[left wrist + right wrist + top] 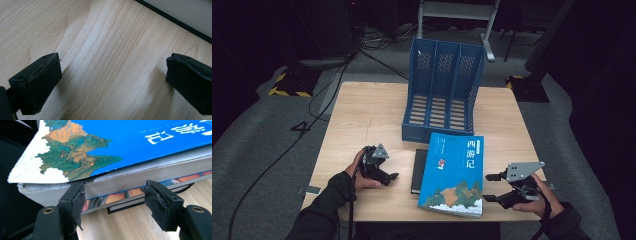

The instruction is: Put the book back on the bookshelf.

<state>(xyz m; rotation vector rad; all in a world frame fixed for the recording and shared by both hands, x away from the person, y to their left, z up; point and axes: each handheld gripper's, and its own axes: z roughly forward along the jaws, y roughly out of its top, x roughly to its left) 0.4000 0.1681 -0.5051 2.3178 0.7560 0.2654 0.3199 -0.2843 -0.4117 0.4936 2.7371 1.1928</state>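
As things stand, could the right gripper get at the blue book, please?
Probably yes. The right gripper sits just off the blue book, jaws open and aimed at its page edge. Nothing lies between them on the table.

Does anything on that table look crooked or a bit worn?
Yes. The blue book lies askew on a stack, its near corner overhanging the table edge, and its cover's corner curls up from the pages.

Blue book [453, 172]: thick paperback, landscape-art cover, closed, lay flat atop other books at the table's near edge.
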